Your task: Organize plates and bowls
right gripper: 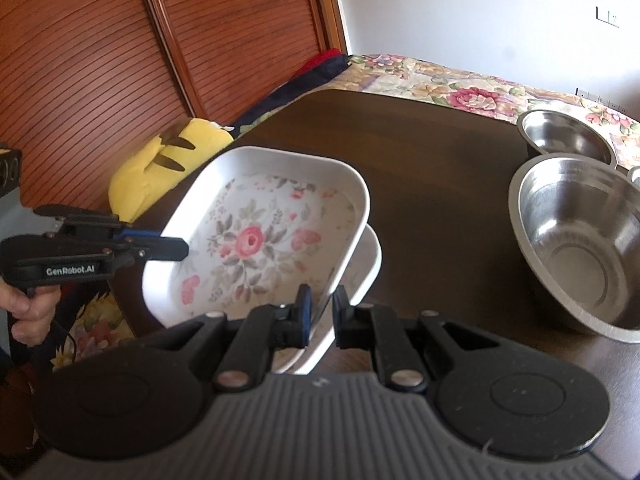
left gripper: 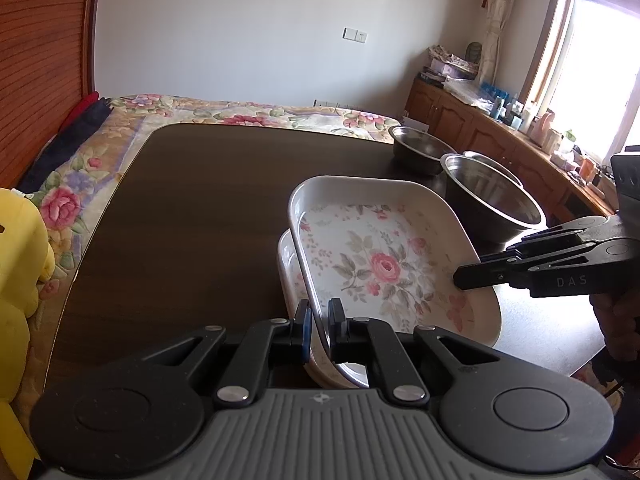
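Two floral plates are present: the upper floral plate [left gripper: 384, 256] is tilted, overlapping the lower floral plate [left gripper: 290, 276], which lies flat on the dark surface [left gripper: 192, 216] near its front edge. Both plates are rectangular with rounded corners, a white rim and a rose print.

Left claw [left gripper: 320, 316]: clenched on the near rim of the upper floral plate, one pad on each side of the rim. Right claw [right gripper: 320, 304]: clenched on the opposite rim of the same plate. The plate is thus carried by two claws, one per side, with one edge overhanging the front edge of the surface.

Three steel bowls stand upright at the far right corner of the surface: large bowl [right gripper: 580, 248], small bowl [right gripper: 564, 132] behind it, and a third bowl [left gripper: 494, 166], mostly hidden by the large one. One yellow plush toy [right gripper: 160, 164] lies beyond the left edge, on the bed [left gripper: 100, 148].
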`<action>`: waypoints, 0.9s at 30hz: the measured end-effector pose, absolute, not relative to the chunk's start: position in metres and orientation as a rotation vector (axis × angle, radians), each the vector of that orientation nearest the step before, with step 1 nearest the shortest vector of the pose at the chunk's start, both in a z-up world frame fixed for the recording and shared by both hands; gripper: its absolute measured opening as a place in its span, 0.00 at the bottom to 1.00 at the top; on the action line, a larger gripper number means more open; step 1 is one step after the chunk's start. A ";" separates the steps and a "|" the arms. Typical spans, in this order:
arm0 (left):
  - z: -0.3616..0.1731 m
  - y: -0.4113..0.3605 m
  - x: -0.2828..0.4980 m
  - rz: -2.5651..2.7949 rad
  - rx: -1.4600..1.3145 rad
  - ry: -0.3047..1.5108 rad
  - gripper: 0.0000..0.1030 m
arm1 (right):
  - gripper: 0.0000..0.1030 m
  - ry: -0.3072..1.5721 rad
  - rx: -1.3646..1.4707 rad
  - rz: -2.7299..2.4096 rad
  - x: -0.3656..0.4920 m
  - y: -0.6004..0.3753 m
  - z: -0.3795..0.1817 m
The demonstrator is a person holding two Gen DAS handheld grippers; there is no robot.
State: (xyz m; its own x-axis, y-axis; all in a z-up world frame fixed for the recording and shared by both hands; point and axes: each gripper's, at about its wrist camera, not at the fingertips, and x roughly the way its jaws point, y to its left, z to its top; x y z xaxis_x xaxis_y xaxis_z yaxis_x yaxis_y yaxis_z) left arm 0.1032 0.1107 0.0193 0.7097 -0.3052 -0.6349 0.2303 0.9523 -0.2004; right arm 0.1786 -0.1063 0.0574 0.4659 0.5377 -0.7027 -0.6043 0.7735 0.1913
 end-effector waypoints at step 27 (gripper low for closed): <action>0.028 0.111 0.110 -0.261 -0.080 0.687 0.35 | 0.18 0.791 -0.107 0.673 0.173 -0.104 0.063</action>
